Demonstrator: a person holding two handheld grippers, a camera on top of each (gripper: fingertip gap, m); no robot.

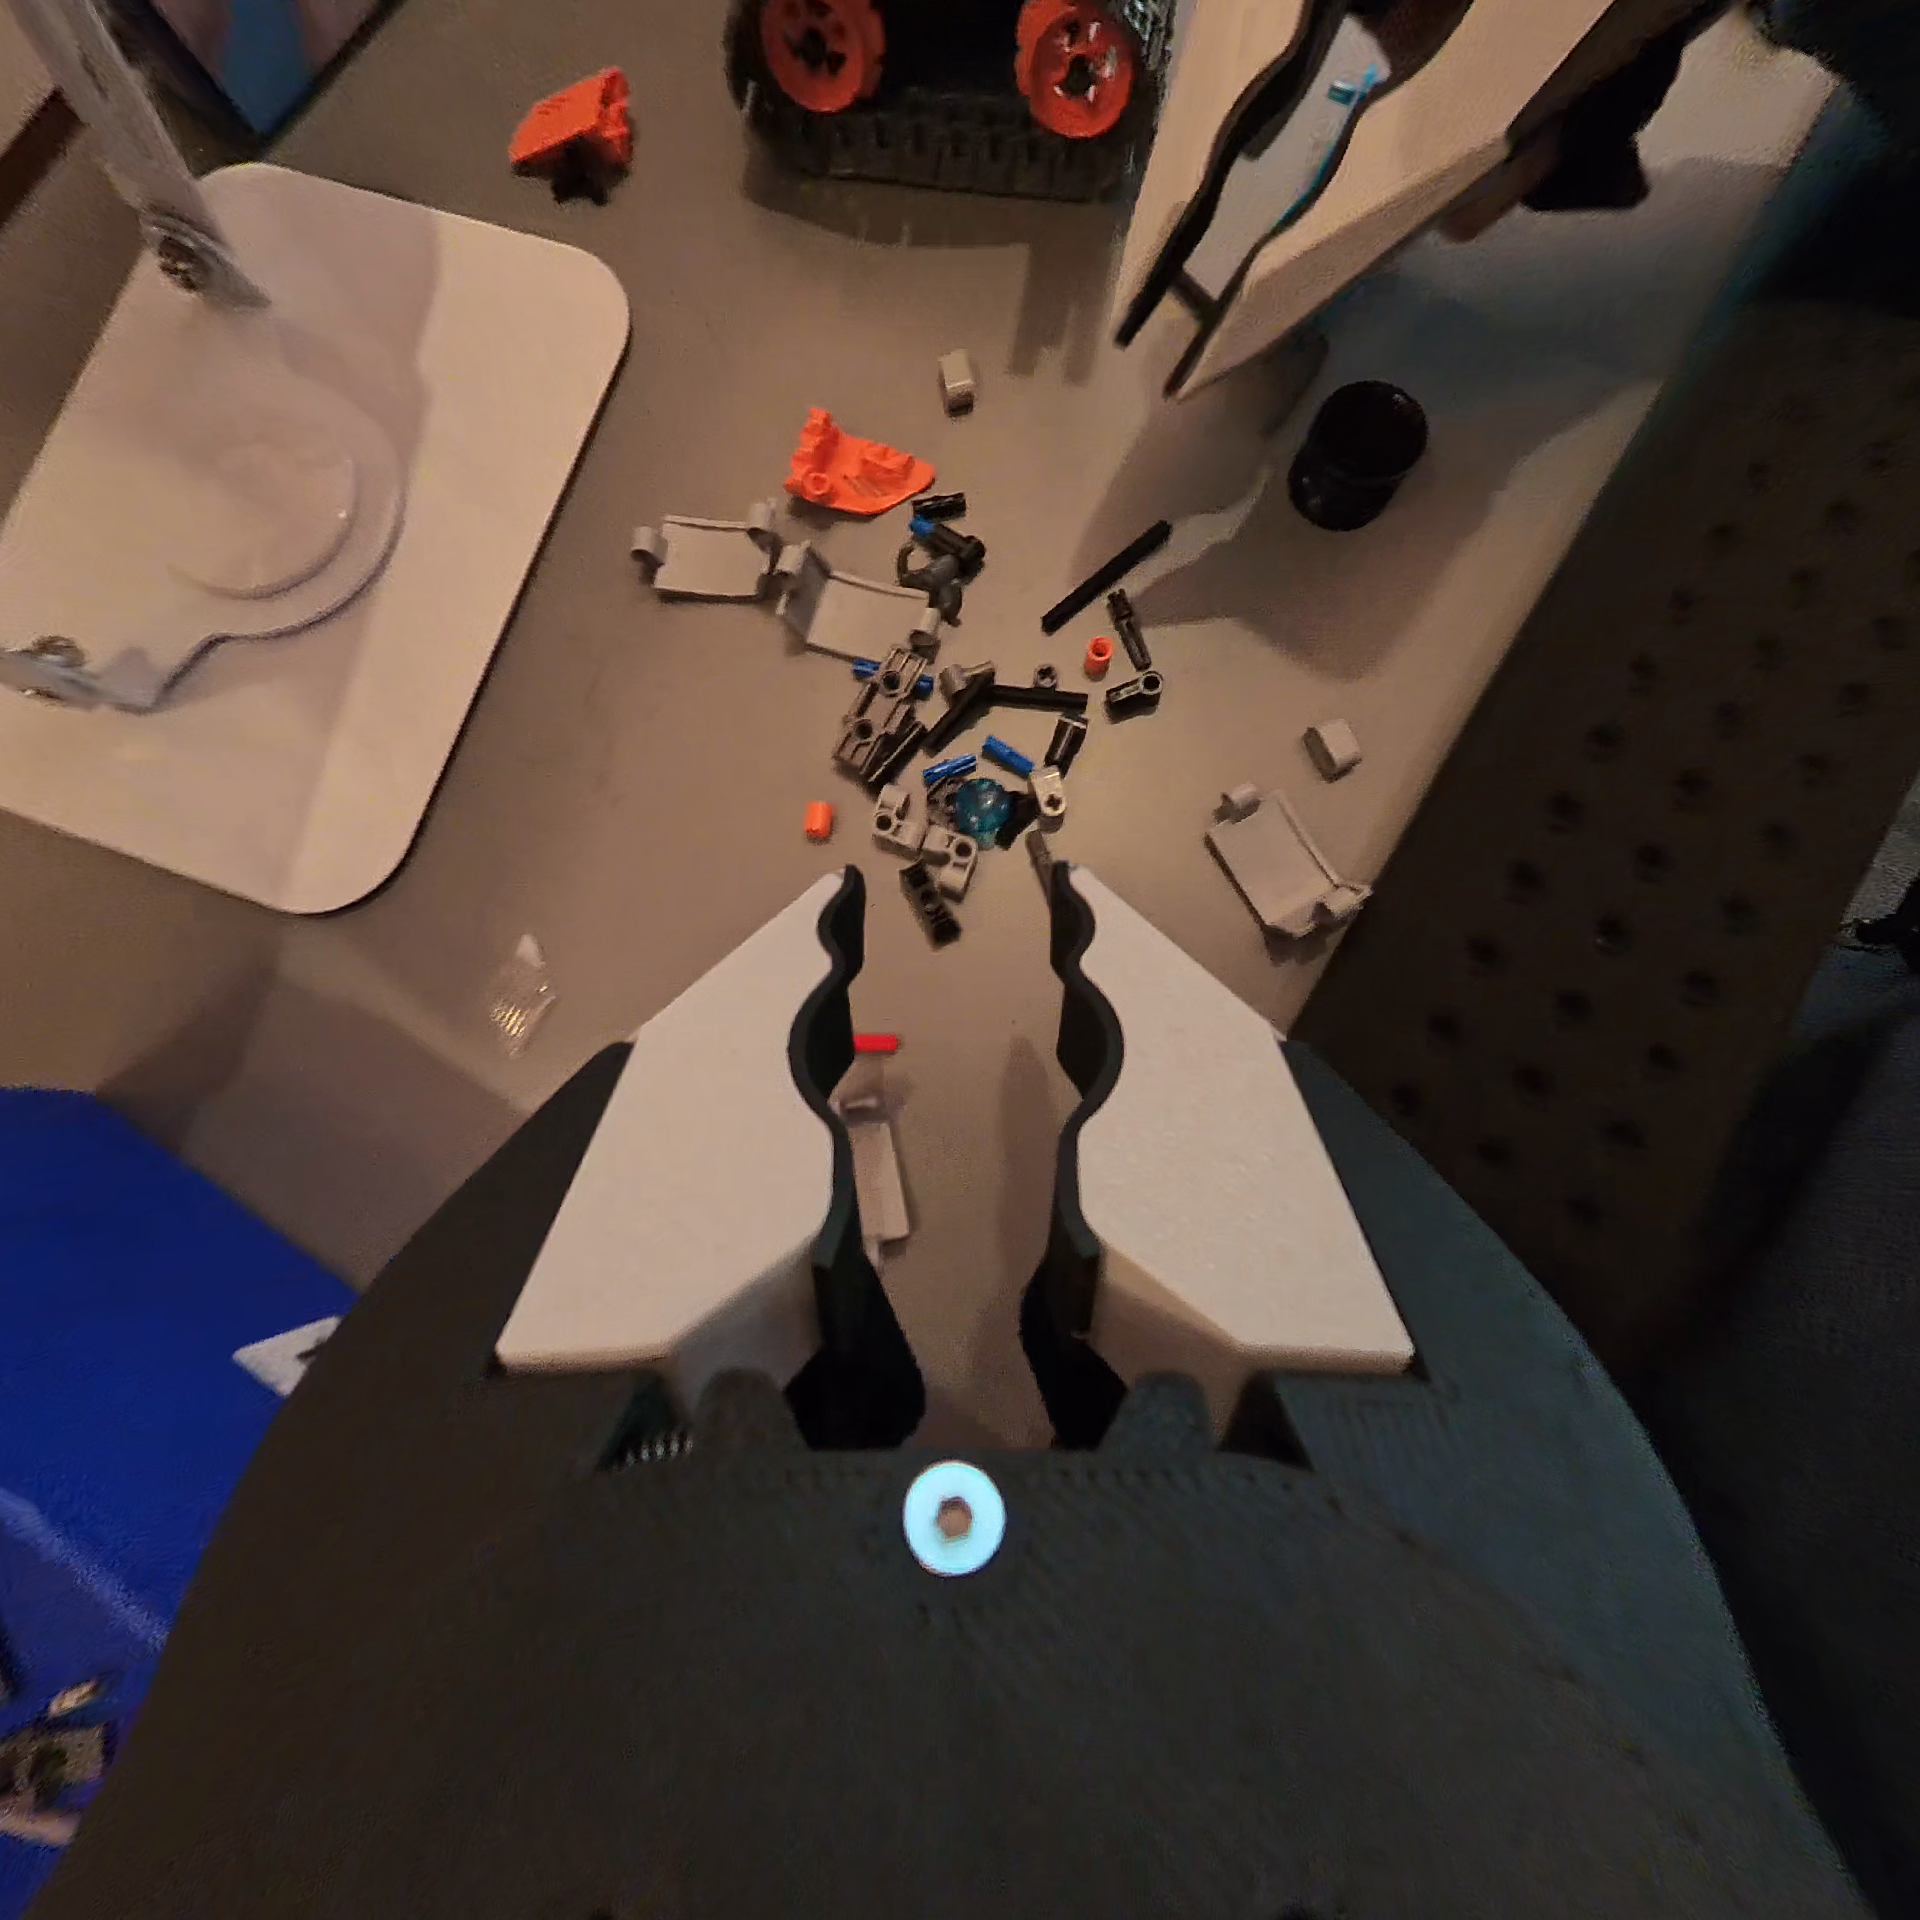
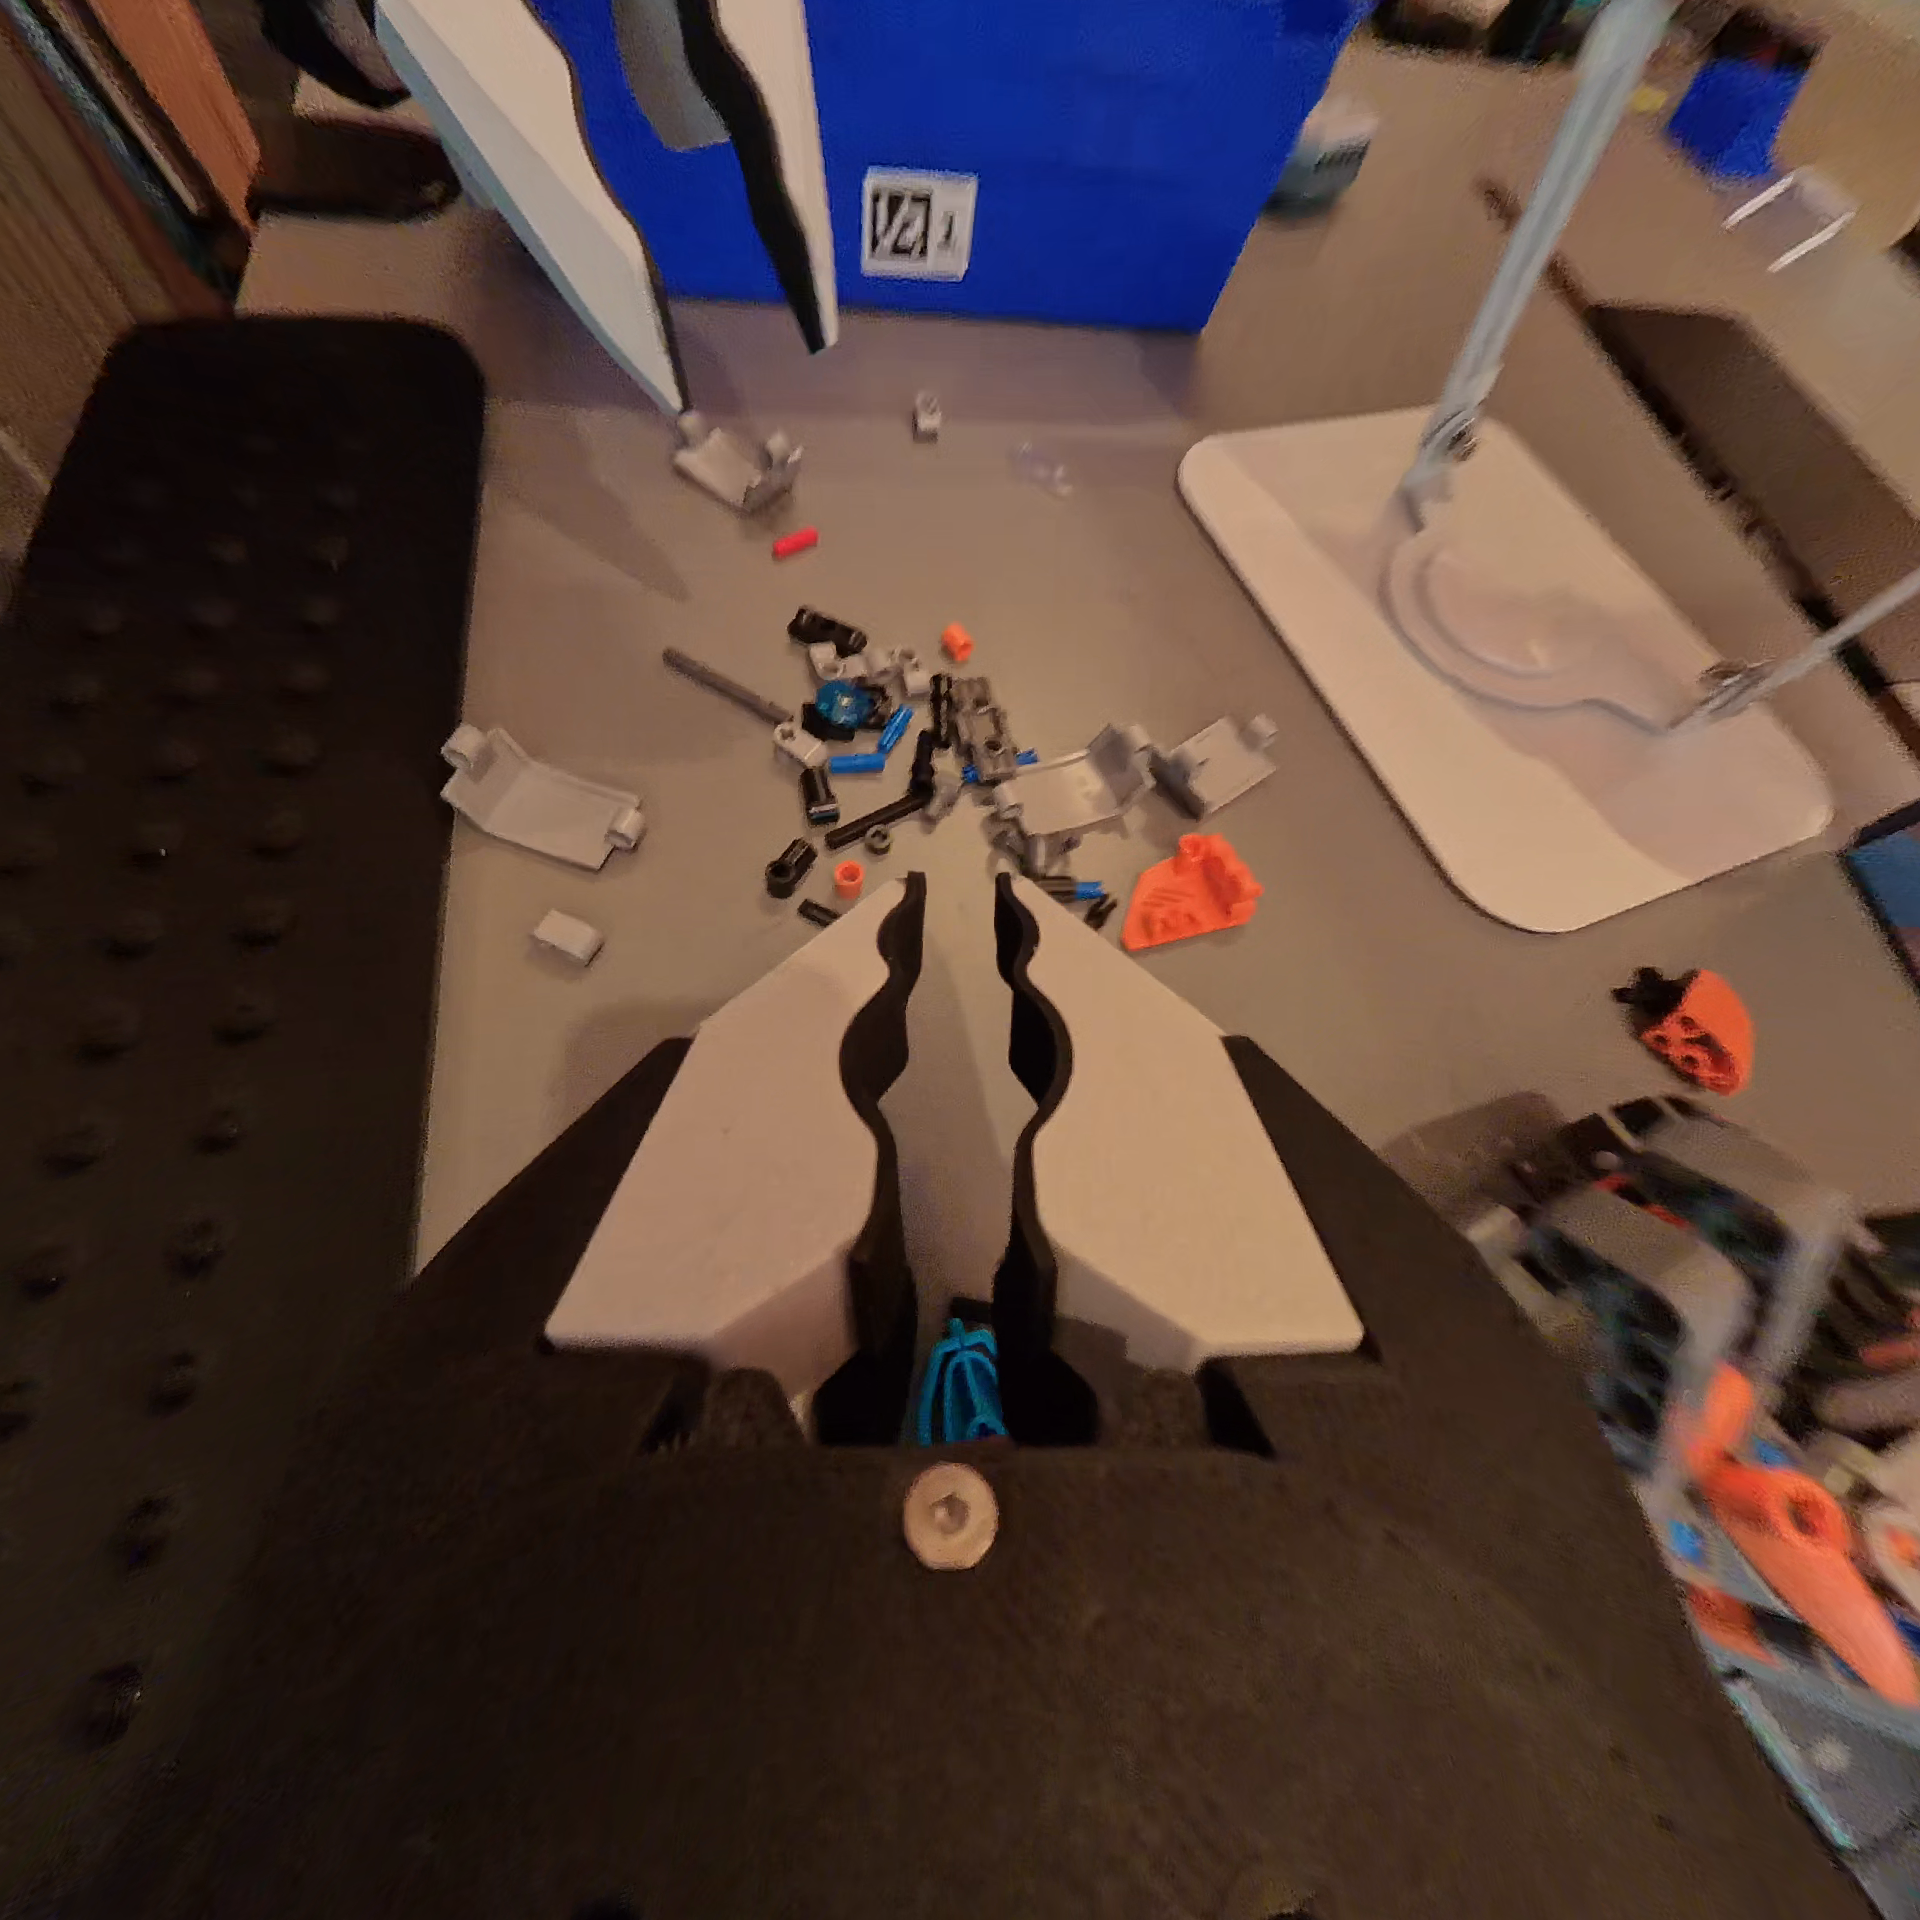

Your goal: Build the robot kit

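Note:
A pile of small black, grey and blue construction-toy parts (image 1: 935, 717) lies on the grey table; it also shows in the right wrist view (image 2: 904, 748). My left gripper (image 1: 956, 883) is open and empty, its tips just short of the pile. A grey panel (image 1: 878, 1164) and a red pin (image 1: 876, 1042) lie on the table under its fingers. My right gripper (image 2: 958, 885) is narrowly open and empty, facing the pile from the other side, beside an orange shell piece (image 2: 1195, 894). Each gripper shows in the other's view, the right (image 1: 1247, 208) and the left (image 2: 727, 260).
A partly built vehicle with orange wheels (image 1: 935, 83) stands behind the pile. A white stand base (image 1: 260, 520), a blue bin (image 2: 1018, 156), a black studded mat (image 2: 229, 831), a black tyre (image 1: 1356, 452), loose grey panels (image 2: 540, 800) and another orange piece (image 2: 1694, 1029) surround it. Some 12 centimetres of space lies between my two pairs of fingers. It is some 8 centimetres from my left tips to the red pin (image 1: 876, 1042). It is also in sight in the right wrist view (image 2: 793, 544).

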